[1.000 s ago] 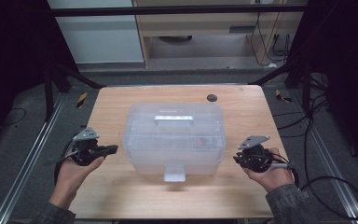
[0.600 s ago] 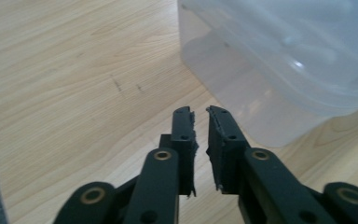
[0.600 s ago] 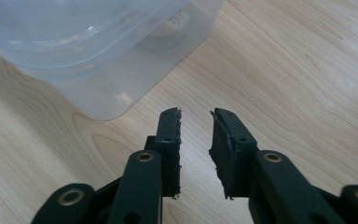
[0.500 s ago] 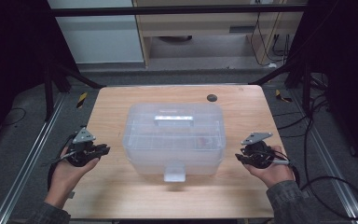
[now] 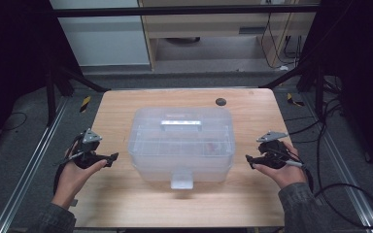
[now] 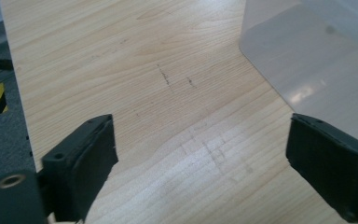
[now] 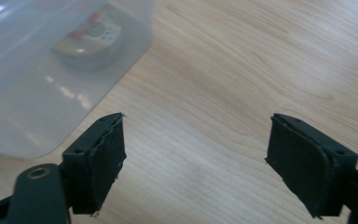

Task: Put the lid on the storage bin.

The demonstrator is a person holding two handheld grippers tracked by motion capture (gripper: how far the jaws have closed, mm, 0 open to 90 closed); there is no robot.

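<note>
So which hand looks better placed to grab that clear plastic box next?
Neither clearly. The left tool and right tool flank the box at about equal gaps, both open, just opened, nothing between them. Probably a two-handed lift.

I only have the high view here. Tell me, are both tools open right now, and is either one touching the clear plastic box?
Observer: The left tool has just been opening; its jaws stand wide with only bare table between them.
Operator: And the right?
Observer: The right tool has just been opening too, with nothing between its jaws.
Operator: Anything inside the box?
Observer: Through the wall of the box, the right gripper view shows a round, colourful disc-like thing on its floor.
</note>
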